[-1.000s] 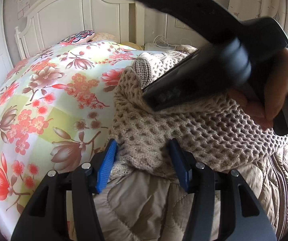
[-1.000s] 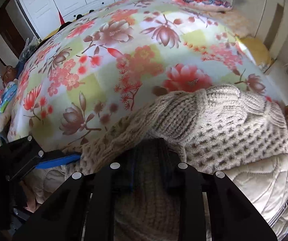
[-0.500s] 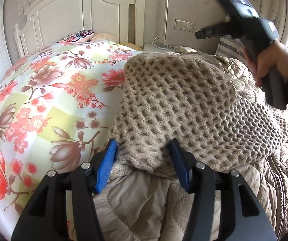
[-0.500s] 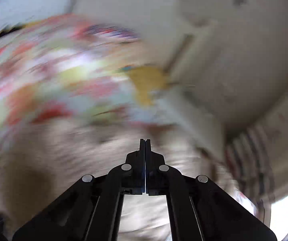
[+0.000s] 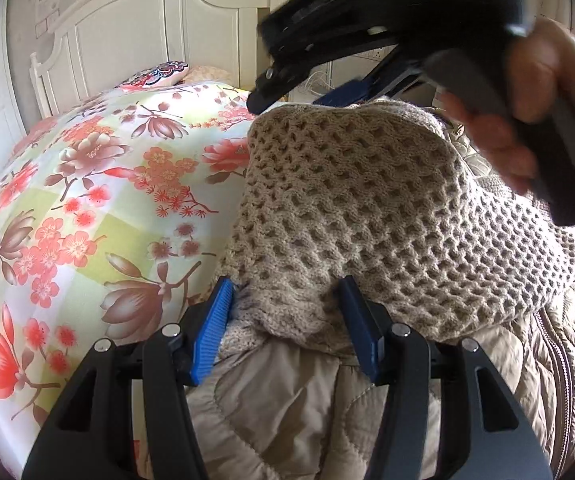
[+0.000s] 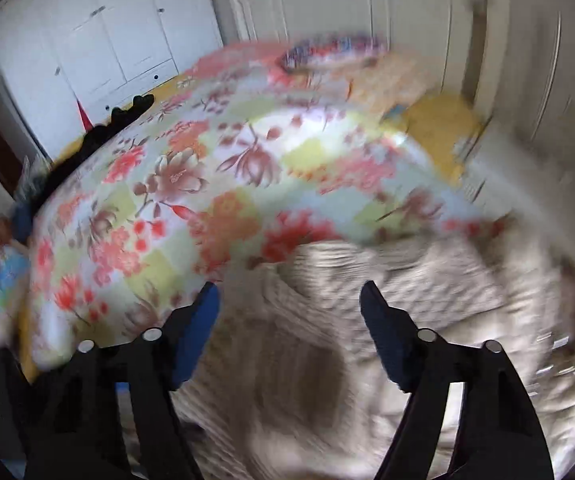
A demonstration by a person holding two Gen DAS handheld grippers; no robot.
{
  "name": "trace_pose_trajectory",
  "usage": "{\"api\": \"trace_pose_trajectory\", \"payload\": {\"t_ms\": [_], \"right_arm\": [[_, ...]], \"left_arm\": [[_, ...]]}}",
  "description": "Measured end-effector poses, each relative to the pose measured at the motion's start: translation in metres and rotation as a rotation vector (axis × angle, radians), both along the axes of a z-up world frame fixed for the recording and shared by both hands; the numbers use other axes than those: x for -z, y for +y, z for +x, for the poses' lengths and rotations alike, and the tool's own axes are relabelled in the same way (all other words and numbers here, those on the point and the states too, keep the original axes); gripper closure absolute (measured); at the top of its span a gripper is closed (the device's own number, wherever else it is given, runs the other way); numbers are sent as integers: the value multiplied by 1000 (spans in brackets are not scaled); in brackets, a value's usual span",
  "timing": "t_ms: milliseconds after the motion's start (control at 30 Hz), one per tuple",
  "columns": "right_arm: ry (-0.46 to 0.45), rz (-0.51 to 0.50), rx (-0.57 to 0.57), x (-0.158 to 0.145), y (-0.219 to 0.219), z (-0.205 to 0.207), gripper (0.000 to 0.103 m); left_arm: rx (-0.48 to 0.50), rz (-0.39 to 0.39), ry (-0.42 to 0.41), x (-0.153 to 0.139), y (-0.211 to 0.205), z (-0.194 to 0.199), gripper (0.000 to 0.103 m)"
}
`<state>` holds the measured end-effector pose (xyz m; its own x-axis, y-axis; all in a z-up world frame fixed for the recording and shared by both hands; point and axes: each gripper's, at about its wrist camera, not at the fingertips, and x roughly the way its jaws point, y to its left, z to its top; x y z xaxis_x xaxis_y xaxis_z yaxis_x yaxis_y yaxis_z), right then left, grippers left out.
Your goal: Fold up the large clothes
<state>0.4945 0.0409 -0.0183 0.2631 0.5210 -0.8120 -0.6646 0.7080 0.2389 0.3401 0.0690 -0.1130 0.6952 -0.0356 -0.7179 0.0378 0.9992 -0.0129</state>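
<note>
Carefully: my left tongs (image 5: pixel 285 320) clamp the sweater (image 5: pixel 367 216) hem; right tongs (image 6: pixel 289 316), empty and opening, should grab its far edge.

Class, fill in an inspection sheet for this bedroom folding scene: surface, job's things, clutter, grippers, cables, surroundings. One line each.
Surface: bed with floral cover.
Job's things: beige knit sweater lying on a quilted coat.
Clutter: patterned pillow at the head of the bed.
Grippers: left gripper closed on the sweater's bunched edge; right gripper above the sweater, jaws opening, nothing between them; a hand holds it.
Cables: white cords by the wall.
Surroundings: white headboard, white wardrobe.
</note>
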Motion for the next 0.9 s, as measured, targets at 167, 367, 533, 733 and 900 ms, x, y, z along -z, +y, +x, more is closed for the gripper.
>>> {"api": "trace_pose_trajectory", "payload": {"t_ms": [167,367,533,733,900], "right_arm": [[211,42,115,28,-1,36,71],[111,-211,0,34,24,18,81],[-15,-353,-99,50,36,-6,77],[-599,-601,-137,42,47,-43,100],[-529,-260,281,-40,-25,40,103]], "left_arm": [[1,-4,0,0,0,0,48],[1,-13,1,0,3,1,48],[0,-16,0,1,4,2,48],[-1,-24,-1,1,5,1,47],[-2,-21,0,1,4,0,47]]}}
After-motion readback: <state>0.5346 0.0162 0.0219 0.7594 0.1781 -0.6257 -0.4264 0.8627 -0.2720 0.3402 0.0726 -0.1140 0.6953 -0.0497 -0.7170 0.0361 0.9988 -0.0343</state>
